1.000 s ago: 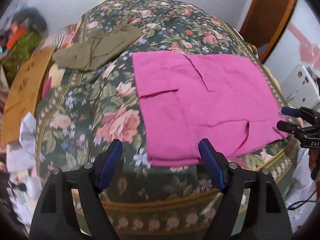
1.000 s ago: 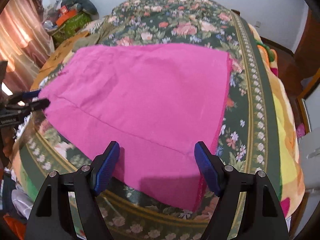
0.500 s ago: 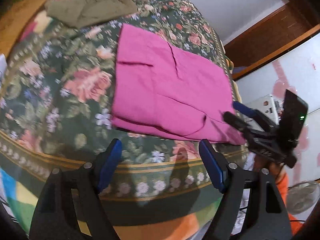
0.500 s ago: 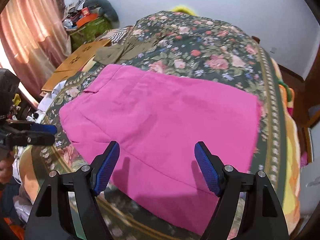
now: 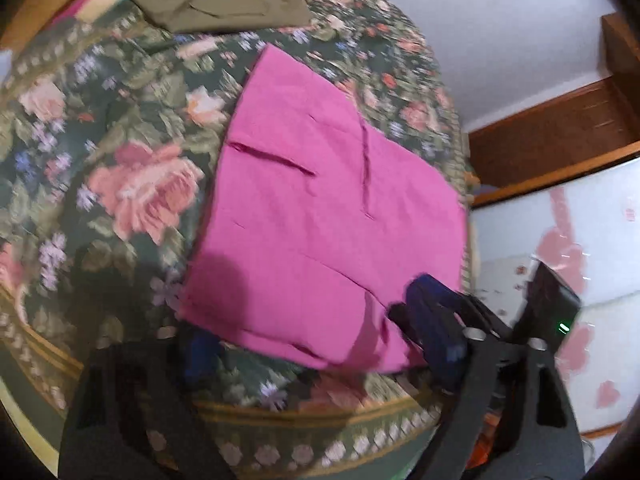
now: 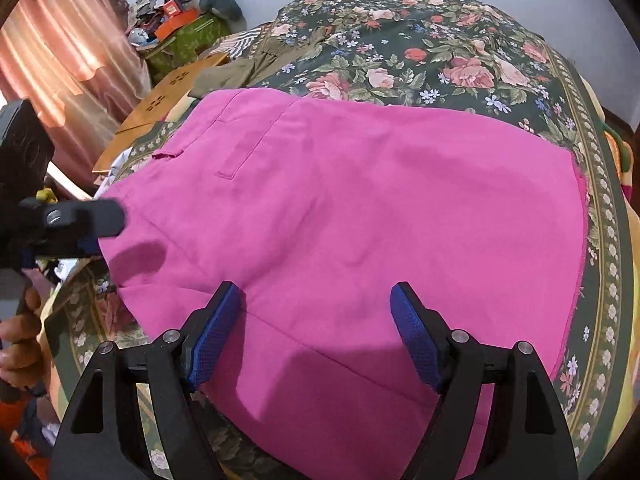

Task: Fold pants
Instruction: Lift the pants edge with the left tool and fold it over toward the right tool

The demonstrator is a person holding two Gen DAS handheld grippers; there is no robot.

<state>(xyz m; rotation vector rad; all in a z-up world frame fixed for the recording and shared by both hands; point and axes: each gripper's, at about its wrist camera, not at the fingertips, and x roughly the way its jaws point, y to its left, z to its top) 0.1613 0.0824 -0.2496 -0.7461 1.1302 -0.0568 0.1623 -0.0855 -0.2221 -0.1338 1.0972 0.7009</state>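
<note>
Magenta woven-cloth pants [image 6: 360, 220] lying flat on floral green bedspread [image 5: 120, 168], near its front edge; appearing already doubled into broad rectangle, so we are judging further folds left. We are holding right gripper [image 6: 316, 340] low over near hem, jaws spread wide, gripping nothing. We are holding left gripper [image 5: 320, 356] at pants' corner, jaws apart, empty; view blurring.

No readable text, labels, brand names or numbers appear in either view. The red and orange boxes [image 6: 176, 20] piled in the far corner carry markings, but they are too small and blurred to read.
</note>
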